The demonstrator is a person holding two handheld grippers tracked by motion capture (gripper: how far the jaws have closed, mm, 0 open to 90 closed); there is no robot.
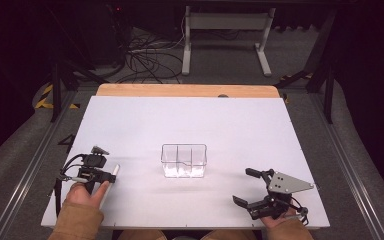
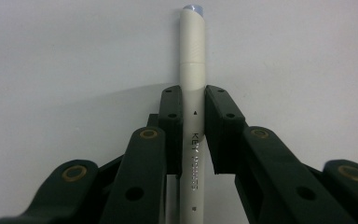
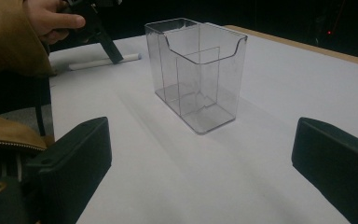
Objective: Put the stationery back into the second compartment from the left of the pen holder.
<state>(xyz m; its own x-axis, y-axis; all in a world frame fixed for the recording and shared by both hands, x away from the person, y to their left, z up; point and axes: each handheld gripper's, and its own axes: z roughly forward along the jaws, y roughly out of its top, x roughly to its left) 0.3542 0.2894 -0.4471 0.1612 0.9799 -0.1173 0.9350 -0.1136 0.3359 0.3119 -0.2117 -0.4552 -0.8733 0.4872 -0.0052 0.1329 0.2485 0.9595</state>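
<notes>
White table (image 1: 240,130) under dim light. Left tool (image 2: 193,112) at eight o'clock has its jaws pressed on a white pen (image 2: 192,84) lying flat. Right tool (image 1: 254,186) at four o'clock stands wide, empty. Clear organiser (image 1: 184,160) sits centrally.

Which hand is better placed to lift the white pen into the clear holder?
Left. Its gripper straddles the white pen lying on the table; the right gripper sits open, apart from it, beside the clear holder.
</notes>
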